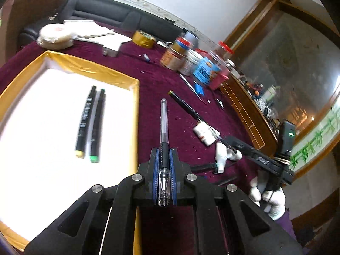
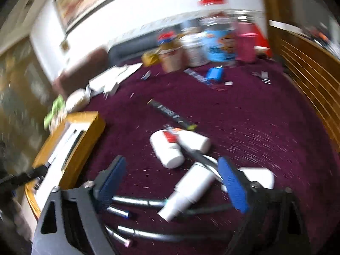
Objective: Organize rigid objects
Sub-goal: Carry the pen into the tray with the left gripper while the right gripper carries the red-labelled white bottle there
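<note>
White-floored, with a yellow taped rim, the tray (image 1: pixel 136 89) at the left already holds two black markers (image 1: pixel 90 123) lying side by side, their long axes running away from the camera. Just right of it, the left gripper (image 1: pixel 163 170) pinches a clear gel pen (image 1: pixel 164 127) at its rubber grip; it looks light, stiff and slippery, so that grip seems best, with the tip toward the camera. Farther right, the right gripper (image 2: pixel 172 182) stands spread over white bottles (image 2: pixel 187 193) on the purple cloth (image 2: pixel 255 127).

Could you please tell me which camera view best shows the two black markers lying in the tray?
The left wrist view: both markers lie sharp, side by side on the tray floor. The right wrist view shows them only as a blurred dark strip.
</note>
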A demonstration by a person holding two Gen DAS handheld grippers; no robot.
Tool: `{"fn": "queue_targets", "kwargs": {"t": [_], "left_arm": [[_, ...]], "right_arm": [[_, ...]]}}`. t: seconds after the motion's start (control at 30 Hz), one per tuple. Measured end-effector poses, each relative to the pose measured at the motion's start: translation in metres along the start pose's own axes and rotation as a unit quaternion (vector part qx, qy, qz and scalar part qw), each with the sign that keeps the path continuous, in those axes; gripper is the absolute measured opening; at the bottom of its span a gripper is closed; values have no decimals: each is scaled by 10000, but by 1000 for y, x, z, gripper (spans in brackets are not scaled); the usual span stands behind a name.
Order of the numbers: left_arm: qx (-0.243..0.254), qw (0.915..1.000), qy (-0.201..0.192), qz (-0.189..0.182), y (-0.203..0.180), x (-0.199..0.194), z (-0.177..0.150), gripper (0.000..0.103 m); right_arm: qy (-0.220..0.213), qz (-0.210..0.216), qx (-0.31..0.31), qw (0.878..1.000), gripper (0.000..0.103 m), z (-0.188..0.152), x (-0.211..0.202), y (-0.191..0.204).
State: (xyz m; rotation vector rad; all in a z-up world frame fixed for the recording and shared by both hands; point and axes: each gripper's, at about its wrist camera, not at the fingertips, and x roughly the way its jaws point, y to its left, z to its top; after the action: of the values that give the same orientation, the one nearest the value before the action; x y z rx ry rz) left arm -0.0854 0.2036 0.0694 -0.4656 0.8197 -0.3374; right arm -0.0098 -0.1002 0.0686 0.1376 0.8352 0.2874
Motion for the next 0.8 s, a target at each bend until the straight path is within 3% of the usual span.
{"fn": "queue_targets", "kwargs": {"t": [0.1, 0.23, 0.37, 0.43, 0.5, 0.6, 0.8], "left_arm": [[-141, 9998, -80, 69, 18, -10, 1, 7], [-352, 9991, -156, 175, 45, -21, 1, 7], [-504, 9984, -108, 225, 66, -22, 1, 7], [-596, 9980, -48, 228, 75, -19, 2, 7], [-679, 9974, 19, 235, 84, -17, 5, 7], [-694, 9970, 129, 311, 94, -15, 14, 7], [-606, 9957, 318, 620, 113, 5, 45, 7]], "right_arm": [[435, -56, -420, 9982, 51, 4, 32, 18], [722, -536, -832, 9925, 50, 6, 63, 32], [837, -650, -819, 9910, 50, 10, 76, 34], [952, -662, -775, 9902, 32, 11, 83, 35], [1010, -765, -820, 9885, 31, 14, 85, 39], [973, -534, -576, 9922, 31, 20, 79, 42], [1045, 667, 0, 9923, 31, 39, 68, 77]]}}
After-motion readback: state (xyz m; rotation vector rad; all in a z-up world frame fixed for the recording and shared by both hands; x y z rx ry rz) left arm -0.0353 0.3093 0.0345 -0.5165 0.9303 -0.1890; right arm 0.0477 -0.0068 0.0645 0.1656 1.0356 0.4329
